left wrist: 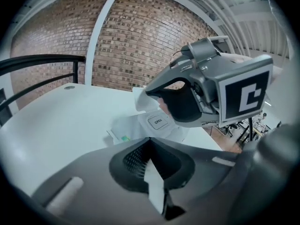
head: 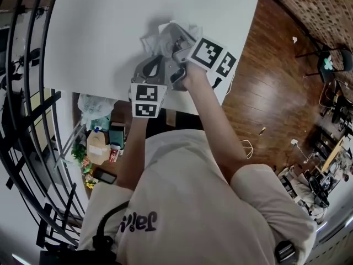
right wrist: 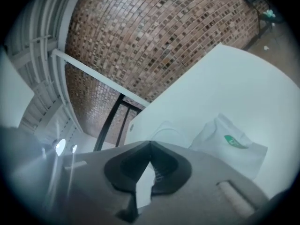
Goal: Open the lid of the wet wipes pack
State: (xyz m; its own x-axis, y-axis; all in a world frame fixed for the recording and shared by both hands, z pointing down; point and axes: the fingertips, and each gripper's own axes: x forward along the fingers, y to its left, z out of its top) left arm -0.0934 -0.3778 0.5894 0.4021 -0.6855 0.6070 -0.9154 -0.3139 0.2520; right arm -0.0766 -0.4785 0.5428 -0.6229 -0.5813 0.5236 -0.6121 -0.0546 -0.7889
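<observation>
The white wet wipes pack lies crumpled on the white table. In the left gripper view its top carries an OPEN tab. My left gripper is shut, with a strip of the pack's white film between its jaws at the pack's near edge. My right gripper reaches over the pack from the right and is shut on a raised white flap. In the right gripper view the flap shows just past the closed tips, and the pack's body with a green mark lies to the right.
The table's near edge runs just under both hands. A black railing curves along the left. Bottles and a bag sit on the floor below the table. A wooden floor and a chair lie to the right.
</observation>
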